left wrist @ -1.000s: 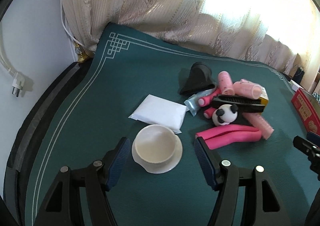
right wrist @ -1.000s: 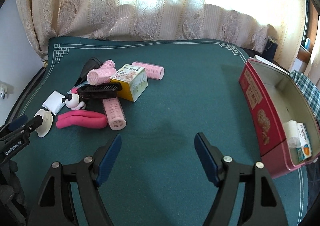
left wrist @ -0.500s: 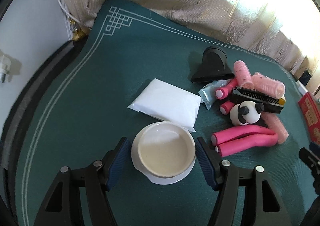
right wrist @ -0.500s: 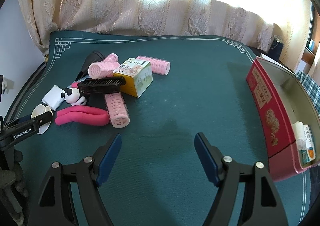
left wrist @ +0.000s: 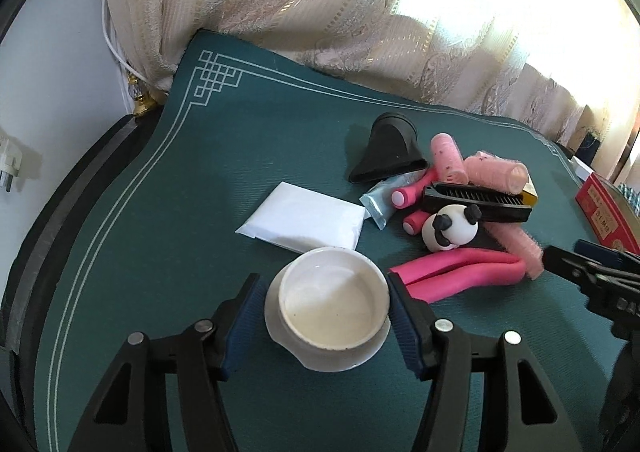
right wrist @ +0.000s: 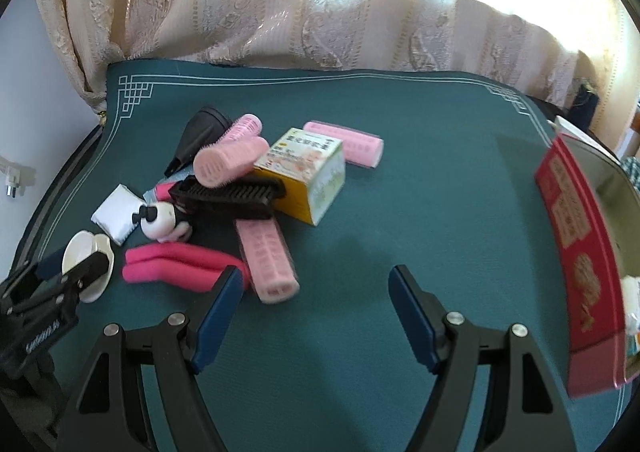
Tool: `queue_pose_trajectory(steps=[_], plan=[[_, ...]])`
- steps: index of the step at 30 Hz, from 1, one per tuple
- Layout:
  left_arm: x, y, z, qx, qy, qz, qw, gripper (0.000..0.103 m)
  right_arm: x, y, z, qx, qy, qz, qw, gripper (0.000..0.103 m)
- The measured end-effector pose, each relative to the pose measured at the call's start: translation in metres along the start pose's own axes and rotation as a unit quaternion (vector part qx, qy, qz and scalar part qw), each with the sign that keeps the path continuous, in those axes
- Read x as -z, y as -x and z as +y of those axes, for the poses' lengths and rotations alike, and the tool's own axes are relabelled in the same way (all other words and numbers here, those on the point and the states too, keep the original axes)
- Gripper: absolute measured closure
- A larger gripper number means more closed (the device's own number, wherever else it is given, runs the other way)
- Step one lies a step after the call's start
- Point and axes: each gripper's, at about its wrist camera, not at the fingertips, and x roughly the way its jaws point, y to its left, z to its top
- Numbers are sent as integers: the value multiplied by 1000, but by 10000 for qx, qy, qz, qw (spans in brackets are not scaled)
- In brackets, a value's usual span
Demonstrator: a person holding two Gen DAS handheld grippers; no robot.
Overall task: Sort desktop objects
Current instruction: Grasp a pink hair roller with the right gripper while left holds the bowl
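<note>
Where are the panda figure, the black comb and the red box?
panda figure (left wrist: 450, 230), left wrist view, on its white head.
black comb (left wrist: 476, 201), left wrist view, on the middle of its toothed bar.
red box (right wrist: 576, 252), right wrist view, on its printed outer side wall.

On the green mat (right wrist: 400, 211), four pale-pink velcro rollers (right wrist: 232, 161): two atop the pile, one at the pile's two o'clock, one at its five o'clock. One hot-pink foam rod (right wrist: 180, 268), folded double, at seven o'clock. Two more hot-pink ends (left wrist: 404, 193) under the comb, one rod or two impossible to tell. One each of black comb (right wrist: 228, 195), black nozzle (right wrist: 196, 135), panda figure (right wrist: 158, 221), yellow carton (right wrist: 308, 171), white packet (left wrist: 304, 219) and pale-blue sachet (left wrist: 376, 203). One white cup (left wrist: 334, 296) on one saucer (left wrist: 340, 360). One red box (right wrist: 572, 211) at three o'clock.
</note>
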Motion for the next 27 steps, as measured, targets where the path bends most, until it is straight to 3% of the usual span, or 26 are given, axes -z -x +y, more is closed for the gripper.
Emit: queue_pose_trajectory(steps=[10,17,27], plan=[[1,2,0,33,8,-10,10000,41,-13,-31,13,74,83,114,9999,25],[2,3,-2,19,-17,-26,10000,41,-10,-29,14,-160,117,100,9998,42],[3,3,-3,-8,-34,-41,10000,41,-11,-30,9,-231,102,117,9996,43]])
